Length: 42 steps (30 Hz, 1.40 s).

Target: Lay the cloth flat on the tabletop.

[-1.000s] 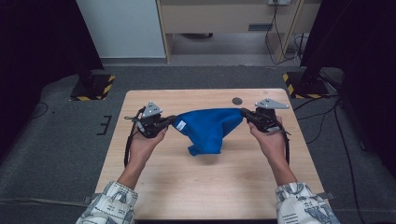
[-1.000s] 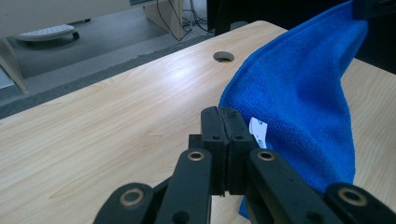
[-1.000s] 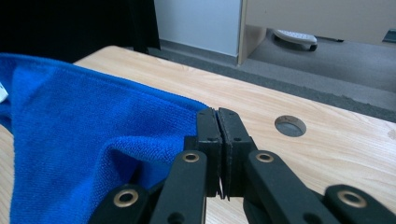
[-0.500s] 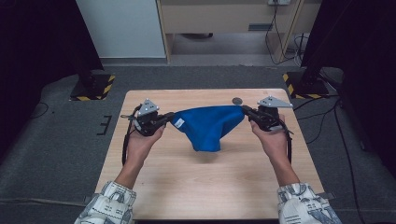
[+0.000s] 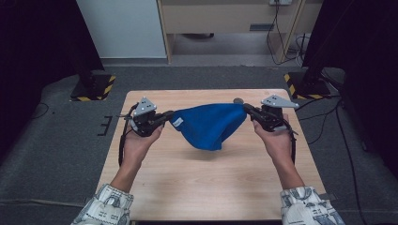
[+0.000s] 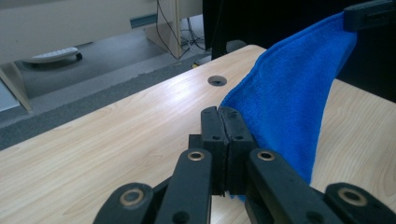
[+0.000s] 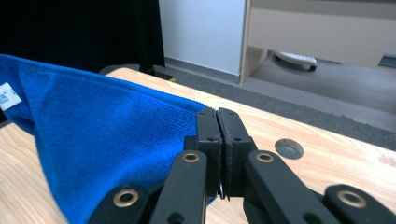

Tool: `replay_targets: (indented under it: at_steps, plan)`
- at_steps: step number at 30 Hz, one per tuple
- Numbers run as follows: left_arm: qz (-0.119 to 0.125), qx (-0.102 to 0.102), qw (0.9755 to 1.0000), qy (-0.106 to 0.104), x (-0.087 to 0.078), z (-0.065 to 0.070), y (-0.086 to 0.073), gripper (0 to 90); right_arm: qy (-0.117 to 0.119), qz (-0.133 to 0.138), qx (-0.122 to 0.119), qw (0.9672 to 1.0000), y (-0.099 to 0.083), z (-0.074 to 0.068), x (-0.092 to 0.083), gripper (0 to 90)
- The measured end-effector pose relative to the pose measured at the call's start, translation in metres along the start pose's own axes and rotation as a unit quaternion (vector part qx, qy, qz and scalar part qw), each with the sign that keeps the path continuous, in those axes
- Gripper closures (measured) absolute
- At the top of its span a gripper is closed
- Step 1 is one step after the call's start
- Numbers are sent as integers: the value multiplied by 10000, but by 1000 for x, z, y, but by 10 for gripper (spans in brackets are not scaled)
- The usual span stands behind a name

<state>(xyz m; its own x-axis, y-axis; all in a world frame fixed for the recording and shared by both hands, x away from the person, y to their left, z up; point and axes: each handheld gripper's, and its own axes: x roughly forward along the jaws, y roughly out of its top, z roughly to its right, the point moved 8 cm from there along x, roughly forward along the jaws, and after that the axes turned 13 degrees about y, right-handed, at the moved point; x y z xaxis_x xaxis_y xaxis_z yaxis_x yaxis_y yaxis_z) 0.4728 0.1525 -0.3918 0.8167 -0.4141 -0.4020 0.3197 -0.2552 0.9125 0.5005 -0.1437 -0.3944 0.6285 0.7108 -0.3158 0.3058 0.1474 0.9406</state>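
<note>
Blue cloth is up off the table, slung between the two grippers. Long axis runs left-right across the table in the high view, top edge pulled nearly straight from one gripper to the other. Middle sags to a rounded point aimed down and toward the person; a shadow lies on the wood under it, so the low point looks clear of the surface.

Left gripper: jaws pressed together, pinching the cloth's left corner. In the left gripper view the cloth comes out on the right side of the shut jaws and rises to the other gripper at top right.

Right gripper: jaws pressed together too, pinching the right corner. In the right gripper view the cloth spreads away to the left of the jaws, with a small white tag at its far end. That tag sits close to the left gripper in the high view.

Containers: none on the table. Just a round hole in the wood near the far edge, beside the right gripper.
</note>
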Motion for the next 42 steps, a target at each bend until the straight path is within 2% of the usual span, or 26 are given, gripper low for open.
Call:
replay_targets:
  at_steps: [6, 15, 21, 25, 30, 34, 38, 42]
  plan:
    - [65, 10, 10000, -2, -4, 0, 5, 893, 15, 27, -65, 10000, 6, -4, -3, 884]
    - [141, -3, 9999, -1, -11, -3, 8, 893, 78, 124, -8, 9999, 10, -8, -9, 884]
    - [296, 33, 9996, 7, -30, -2, 17, 893, 98, 271, -120, 9995, 20, -20, -28, 883]
    - [402, 136, 9991, -31, -47, 3, 27, 893, 107, 365, -228, 9990, 29, -30, -44, 883]
    - [443, 258, 9986, -89, -58, 8, 34, 892, 76, 402, -260, 9988, 36, -38, -60, 883]
    - [314, 327, 9989, -73, -48, 5, 35, 892, 16, 297, -283, 9992, 35, -34, -56, 882]
    - [138, 223, 9996, -51, -27, -2, 30, 891, -47, 177, -223, 9996, 28, -22, -43, 882]
    - [-35, 222, 9997, 6, -4, -8, 24, 891, -125, 64, -130, 9998, 19, -7, -28, 882]
